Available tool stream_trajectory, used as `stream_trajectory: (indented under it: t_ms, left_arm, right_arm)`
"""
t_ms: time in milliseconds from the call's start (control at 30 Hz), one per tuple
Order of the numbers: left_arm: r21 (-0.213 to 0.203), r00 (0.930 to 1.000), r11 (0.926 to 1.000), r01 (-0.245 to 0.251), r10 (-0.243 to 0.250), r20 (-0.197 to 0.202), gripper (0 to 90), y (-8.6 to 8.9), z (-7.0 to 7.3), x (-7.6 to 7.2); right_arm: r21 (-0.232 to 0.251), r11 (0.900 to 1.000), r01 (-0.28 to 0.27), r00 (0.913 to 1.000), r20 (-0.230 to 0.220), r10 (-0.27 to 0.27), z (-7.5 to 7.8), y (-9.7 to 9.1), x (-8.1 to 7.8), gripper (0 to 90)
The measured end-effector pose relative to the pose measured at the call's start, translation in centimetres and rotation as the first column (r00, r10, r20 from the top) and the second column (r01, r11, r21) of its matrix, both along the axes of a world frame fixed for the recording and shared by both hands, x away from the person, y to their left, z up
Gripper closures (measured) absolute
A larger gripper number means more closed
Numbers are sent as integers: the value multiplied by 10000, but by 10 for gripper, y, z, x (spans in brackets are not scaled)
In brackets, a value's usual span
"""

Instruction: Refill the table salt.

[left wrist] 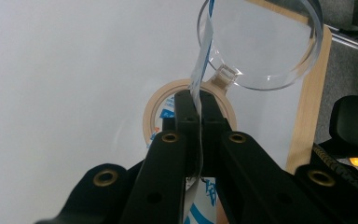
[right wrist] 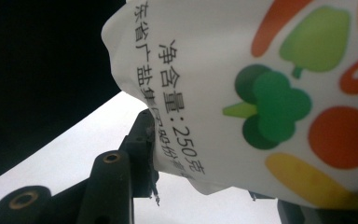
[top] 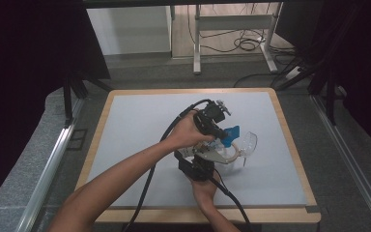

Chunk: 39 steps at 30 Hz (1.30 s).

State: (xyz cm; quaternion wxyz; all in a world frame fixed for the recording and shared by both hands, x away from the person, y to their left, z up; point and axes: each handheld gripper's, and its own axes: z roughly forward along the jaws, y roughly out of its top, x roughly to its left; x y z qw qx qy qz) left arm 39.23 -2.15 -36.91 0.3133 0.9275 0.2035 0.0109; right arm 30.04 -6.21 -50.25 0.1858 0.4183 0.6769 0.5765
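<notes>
Holding the salt bag (right wrist: 261,93) steady was the main point: the right gripper (right wrist: 205,186), at the bottom of its own view, pinched the bag's body, while the left gripper (left wrist: 199,116) was pressed together on the bag's thin upper edge. The clear measuring cup (left wrist: 261,42) stood just beyond on the surface (top: 140,125), centre right in the high view, so I judged a slow tilt toward its mouth best.

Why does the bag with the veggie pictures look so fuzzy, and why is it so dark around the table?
In the right gripper view the bag sits too close to the camera, so its print blurs. In the high view black curtains swallow light while the table stays bright. In the left gripper view the clear cup has shiny edges, and the near tongs look soft.
</notes>
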Motion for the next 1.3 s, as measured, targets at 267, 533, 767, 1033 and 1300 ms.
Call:
stream_trajectory:
  t_ms: [267,533,767,1033,1300]
  left_arm:
    - [-38,10000,10000,-15,15,-5,900,1,0,0]
    - [-5,10000,10000,30,-30,-20,900,0,0,0]
    - [-21,10000,10000,25,-25,-16,900,0,0,0]
    - [-18,10000,10000,34,-34,1,900,0,0,0]
    - [-49,10000,9999,94,-94,12,900,0,-1,0]
  right_arm:
    - [-10,10000,-26,10000,-60,26,0,1,0,544]
    - [41,10000,13,10000,-31,-13,0,1,0,544]
    - [-1,10000,41,9999,101,-41,0,0,1,544]
    - [125,9999,86,9999,123,-88,1,1,2,544]
    - [85,9999,107,9999,129,-108,0,1,2,545]
